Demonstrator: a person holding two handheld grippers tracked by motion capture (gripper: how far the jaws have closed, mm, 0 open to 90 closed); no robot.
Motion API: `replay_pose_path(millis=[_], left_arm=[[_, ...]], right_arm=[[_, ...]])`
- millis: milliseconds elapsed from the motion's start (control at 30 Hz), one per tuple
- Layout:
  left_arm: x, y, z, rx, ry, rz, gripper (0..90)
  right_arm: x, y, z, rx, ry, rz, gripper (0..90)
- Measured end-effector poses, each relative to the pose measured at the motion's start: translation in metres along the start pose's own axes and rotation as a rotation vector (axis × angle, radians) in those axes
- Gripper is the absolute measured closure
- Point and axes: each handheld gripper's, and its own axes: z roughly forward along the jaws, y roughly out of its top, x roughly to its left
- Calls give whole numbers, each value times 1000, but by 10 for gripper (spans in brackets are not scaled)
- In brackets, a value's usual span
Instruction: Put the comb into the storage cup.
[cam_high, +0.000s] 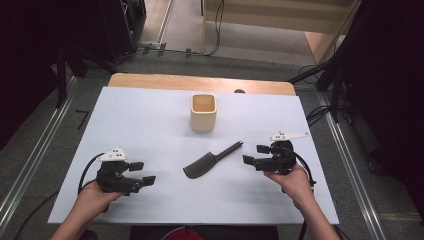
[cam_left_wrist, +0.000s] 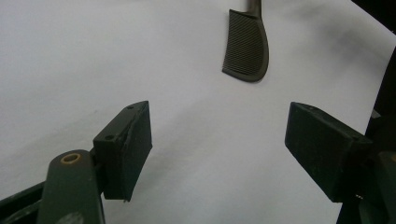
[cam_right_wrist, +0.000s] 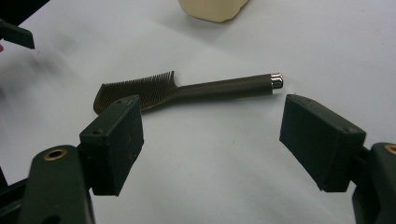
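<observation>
A dark brown comb (cam_high: 210, 160) with a long handle lies in the middle of the white table, its toothed head toward the near left. In the right gripper view the comb (cam_right_wrist: 187, 88) lies just beyond my jaws, its silver-tipped handle end to the right. My right gripper (cam_high: 255, 155) is open, just right of the comb's handle. My left gripper (cam_high: 142, 173) is open at the near left, apart from the comb head (cam_left_wrist: 246, 46). A cream square cup (cam_high: 203, 112) stands upright behind the comb.
The white table top (cam_high: 130, 115) rests on a wooden board that shows at its far edge. Cables trail from both grippers. Metal rails and dark stands flank the table on the floor.
</observation>
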Motion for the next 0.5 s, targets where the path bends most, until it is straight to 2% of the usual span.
replay_pose_path(millis=[333, 500], left_arm=[[0, 0, 0, 1, 2, -1, 244], [0, 0, 0, 0, -6, -2, 244]], right_arm=[[-2, 16, 8, 1, 3, -20, 201], [-3, 24, 13, -4, -17, -27, 201]])
